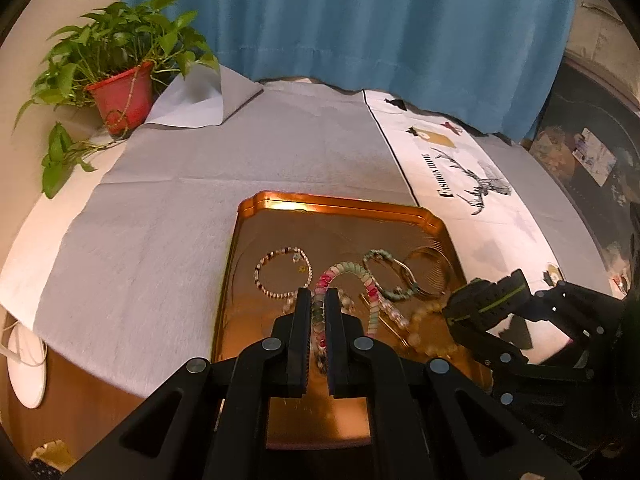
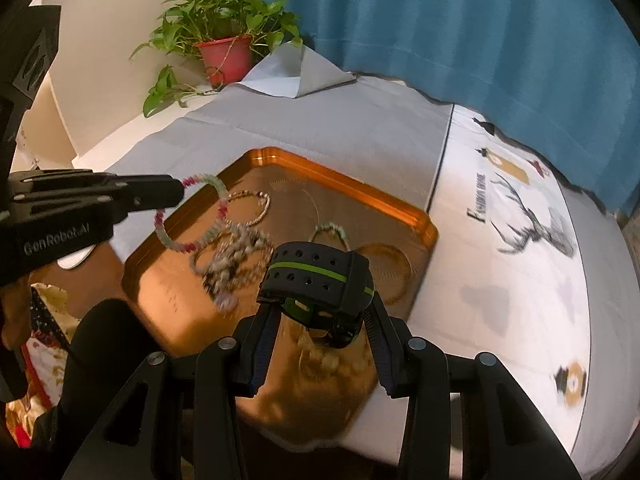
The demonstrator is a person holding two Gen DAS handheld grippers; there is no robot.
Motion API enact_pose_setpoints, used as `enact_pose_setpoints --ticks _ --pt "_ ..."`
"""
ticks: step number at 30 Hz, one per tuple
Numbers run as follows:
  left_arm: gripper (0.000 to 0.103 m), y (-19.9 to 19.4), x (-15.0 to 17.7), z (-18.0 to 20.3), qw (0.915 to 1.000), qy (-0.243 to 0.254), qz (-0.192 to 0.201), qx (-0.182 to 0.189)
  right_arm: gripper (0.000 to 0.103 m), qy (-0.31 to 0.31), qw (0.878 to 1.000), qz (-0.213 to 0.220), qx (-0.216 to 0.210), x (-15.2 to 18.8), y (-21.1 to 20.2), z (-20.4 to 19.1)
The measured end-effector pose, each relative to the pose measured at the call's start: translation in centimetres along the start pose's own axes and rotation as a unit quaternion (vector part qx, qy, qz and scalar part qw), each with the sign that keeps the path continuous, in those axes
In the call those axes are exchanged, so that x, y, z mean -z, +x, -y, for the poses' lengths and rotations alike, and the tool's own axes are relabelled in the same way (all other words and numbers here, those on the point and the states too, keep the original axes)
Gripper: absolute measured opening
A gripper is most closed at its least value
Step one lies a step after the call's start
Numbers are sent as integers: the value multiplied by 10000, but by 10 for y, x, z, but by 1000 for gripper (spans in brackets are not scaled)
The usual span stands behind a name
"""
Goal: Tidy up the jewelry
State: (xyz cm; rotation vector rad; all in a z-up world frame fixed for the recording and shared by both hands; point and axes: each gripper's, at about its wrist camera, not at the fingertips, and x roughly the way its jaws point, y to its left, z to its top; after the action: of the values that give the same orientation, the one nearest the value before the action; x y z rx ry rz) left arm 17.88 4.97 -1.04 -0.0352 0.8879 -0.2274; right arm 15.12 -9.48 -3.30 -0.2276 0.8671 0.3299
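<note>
Beaded pink-and-green bracelet (image 2: pixel 200 216) pinched in left hand-held gripper (image 1: pixel 319 300), black watch (image 2: pixel 320 280) clamped in right hand-held gripper (image 2: pixel 320 332), both above copper tray (image 2: pixel 360 196): could snag the bracelet pile (image 2: pixel 232 264) below.

Left gripper (image 1: pixel 319 300) pinching a pink-and-green beaded bracelet (image 1: pixel 352 280) over a copper tray (image 1: pixel 256 240), right gripper (image 1: pixel 472 316) gripping a black watch (image 1: pixel 492 300) alongside, potted plant (image 1: pixel 120 68) sitting far left
</note>
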Motion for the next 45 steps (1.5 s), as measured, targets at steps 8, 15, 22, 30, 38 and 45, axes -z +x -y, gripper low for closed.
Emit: enact_pose_setpoints --ticks 8,15,22,30,38,45 --pt "54 35 -13 -8 9981 211 -186 -543 71 4 9994 -264 229 -22 47 5" --pt "102 10 13 -8 9926 311 245 -1151 79 -43 9985 -478 248 6 37 2" --pt "102 -30 60 12 9932 54 356 -1105 79 13 9986 -240 479 51 -13 -7" --pt "102 -63 93 30 9907 -30 526 -1254 79 240 9977 -172 607 79 -36 -9" --pt "102 -77 108 41 9899 30 533 -1316 79 155 9980 10 608 84 -56 -15" --pt "102 -83 111 48 9895 132 590 -1310 79 166 9981 35 598 89 -64 -16"
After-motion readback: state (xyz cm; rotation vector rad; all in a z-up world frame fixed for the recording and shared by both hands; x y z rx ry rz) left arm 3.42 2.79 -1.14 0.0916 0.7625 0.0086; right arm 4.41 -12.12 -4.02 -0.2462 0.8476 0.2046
